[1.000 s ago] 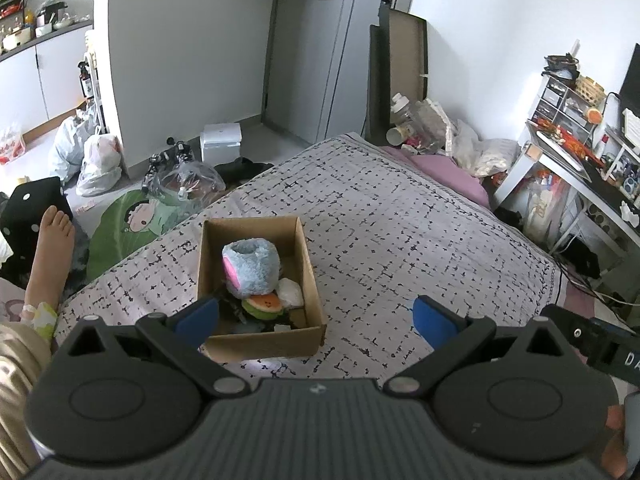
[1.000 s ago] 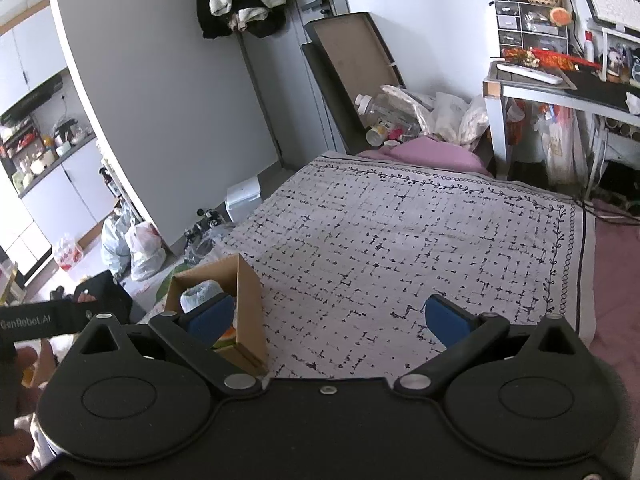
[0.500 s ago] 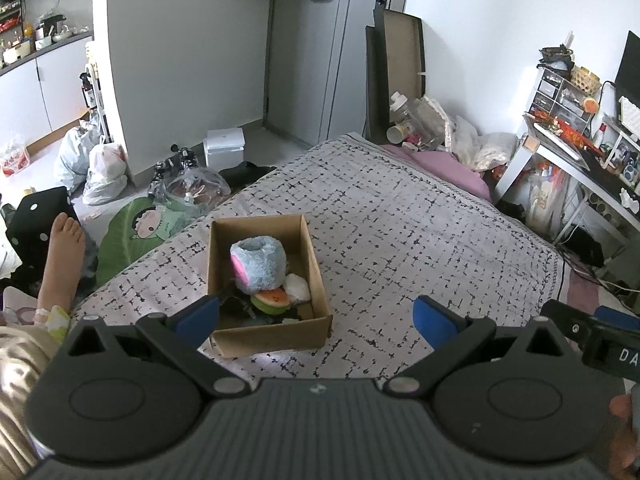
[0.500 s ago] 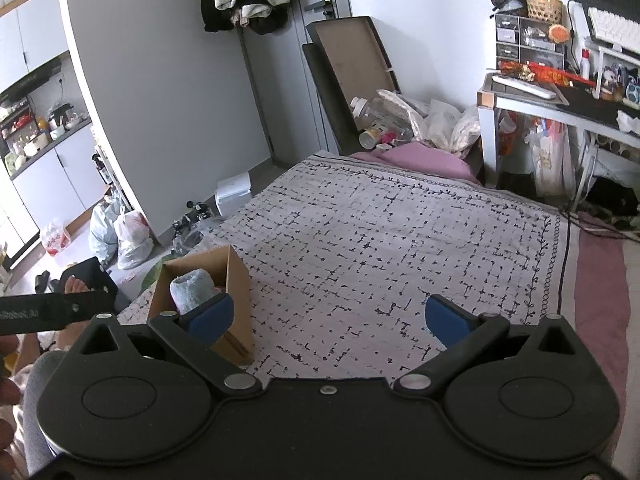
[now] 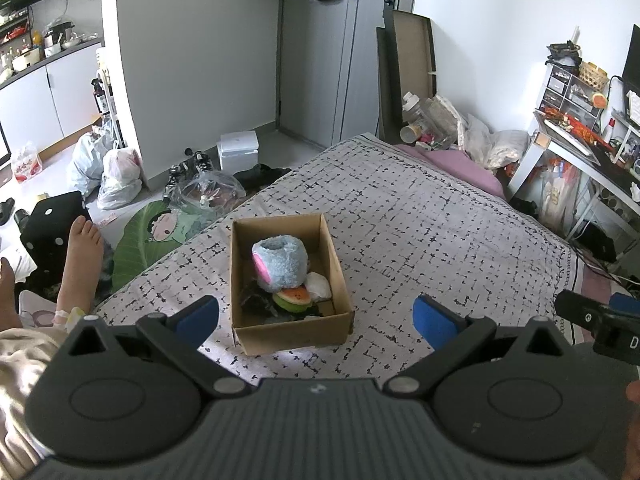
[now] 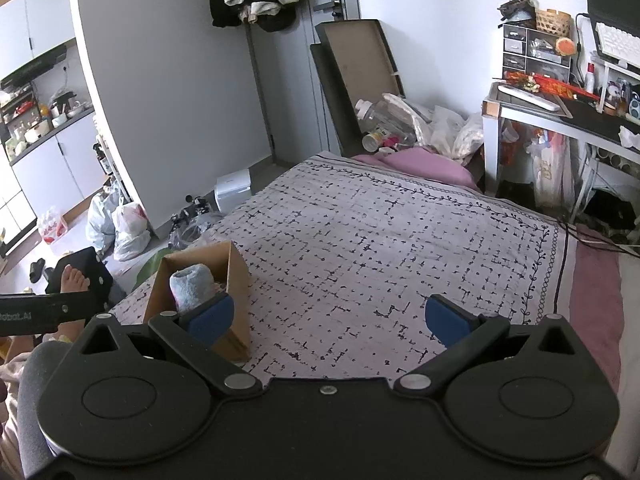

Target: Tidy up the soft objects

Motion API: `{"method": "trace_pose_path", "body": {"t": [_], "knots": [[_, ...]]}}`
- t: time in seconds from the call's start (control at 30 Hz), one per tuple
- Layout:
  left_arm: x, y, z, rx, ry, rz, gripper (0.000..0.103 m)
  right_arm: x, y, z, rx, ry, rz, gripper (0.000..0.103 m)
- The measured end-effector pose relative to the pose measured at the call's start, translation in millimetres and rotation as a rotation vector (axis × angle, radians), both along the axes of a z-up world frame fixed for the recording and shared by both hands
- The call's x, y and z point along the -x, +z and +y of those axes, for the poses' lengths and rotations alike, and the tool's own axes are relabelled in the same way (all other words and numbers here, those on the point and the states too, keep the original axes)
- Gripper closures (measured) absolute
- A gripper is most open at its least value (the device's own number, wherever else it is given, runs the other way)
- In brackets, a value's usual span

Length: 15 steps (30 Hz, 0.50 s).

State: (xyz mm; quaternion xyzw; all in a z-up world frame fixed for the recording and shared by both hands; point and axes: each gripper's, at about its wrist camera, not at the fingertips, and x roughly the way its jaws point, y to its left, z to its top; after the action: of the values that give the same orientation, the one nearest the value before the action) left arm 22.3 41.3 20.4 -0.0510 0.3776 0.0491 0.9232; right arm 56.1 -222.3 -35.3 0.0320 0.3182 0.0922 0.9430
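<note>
A brown cardboard box (image 5: 336,264) stands on the patterned bedspread (image 5: 420,232). Inside lie a fluffy blue plush with a pink patch (image 5: 280,260), a green and orange plush (image 5: 294,297), a small white soft item (image 5: 319,285) and something dark. My left gripper (image 5: 316,316) is open and empty, held above and behind the box's near wall. My right gripper (image 6: 328,318) is open and empty over the bedspread (image 6: 380,248), to the right of the box (image 6: 236,276), where the blue plush (image 6: 190,286) shows.
A bare foot (image 5: 82,256) rests at the bed's left edge. Bags (image 5: 116,176), a white bin (image 5: 238,150) and a green mat (image 5: 148,232) lie on the floor. Bottles and bags (image 5: 440,124) pile at the bed's head. A cluttered desk (image 6: 560,108) stands right.
Both grippers have drawn back and risen, so the box looks smaller and farther. Nothing was grasped or released; the box contents are unchanged.
</note>
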Motion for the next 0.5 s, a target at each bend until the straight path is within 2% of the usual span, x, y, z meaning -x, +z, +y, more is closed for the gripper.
{"method": "trace_pose_path", "body": {"t": [0.5], "knots": [[3.1,1.3,0.6,-0.002,-0.003,-0.003,0.001,2.3,0.6,5.4,0.012,0.018,-0.002,0.000]]}}
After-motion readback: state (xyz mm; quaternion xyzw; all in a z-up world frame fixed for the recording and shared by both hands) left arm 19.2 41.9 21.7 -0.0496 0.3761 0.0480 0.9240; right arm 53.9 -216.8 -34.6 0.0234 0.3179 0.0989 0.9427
